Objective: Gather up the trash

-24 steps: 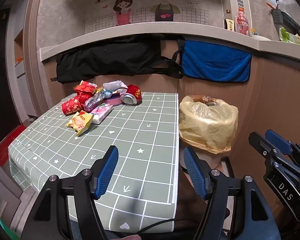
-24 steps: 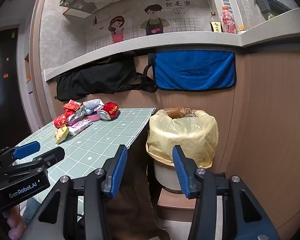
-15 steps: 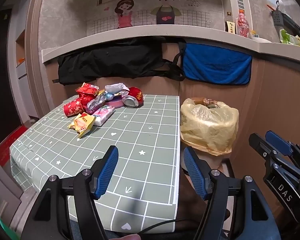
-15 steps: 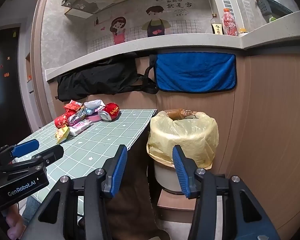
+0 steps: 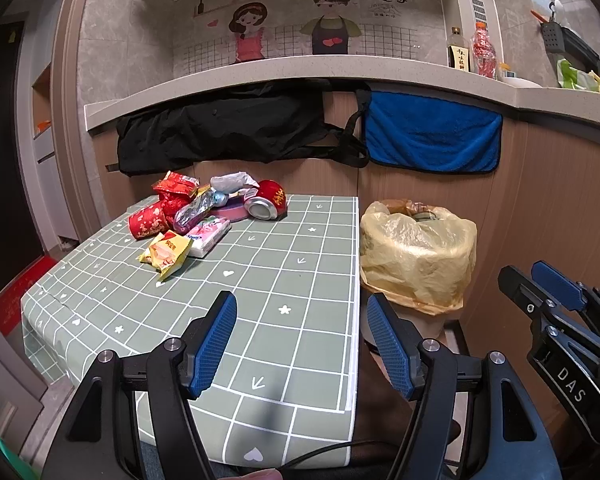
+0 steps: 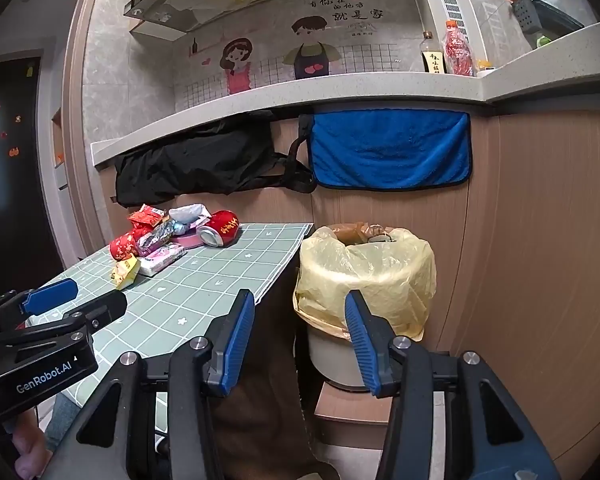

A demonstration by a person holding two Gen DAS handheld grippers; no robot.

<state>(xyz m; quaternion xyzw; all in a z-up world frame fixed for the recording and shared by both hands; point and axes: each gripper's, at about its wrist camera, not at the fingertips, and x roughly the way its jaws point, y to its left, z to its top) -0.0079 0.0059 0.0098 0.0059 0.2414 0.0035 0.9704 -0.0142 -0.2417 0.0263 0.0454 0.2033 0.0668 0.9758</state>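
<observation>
Wrappers, a tissue pack (image 5: pixel 208 236) and a tipped red can (image 5: pixel 269 204) lie heaped at the table's far corner; a yellow-lined bin (image 5: pixel 416 252) stands beside it.

my left gripper (image 6: pixel 48 320) carried "genrobot.ai" in pale letters on its black body, as i read it from my right wrist view; from my left wrist view, my right gripper (image 5: pixel 556 300) showed "das" in white on its black side. the wall mural (image 5: pixel 320 12) above the counter bore a line of chinese characters beside the two cartoon cooks, with a smaller line under it too fine for me to read. the dark bottle (image 5: pixel 458 54) on the counter had a label with vertical chinese characters. the red can (image 5: pixel 269 201) lying on the table showed gold chinese characters on its side
</observation>
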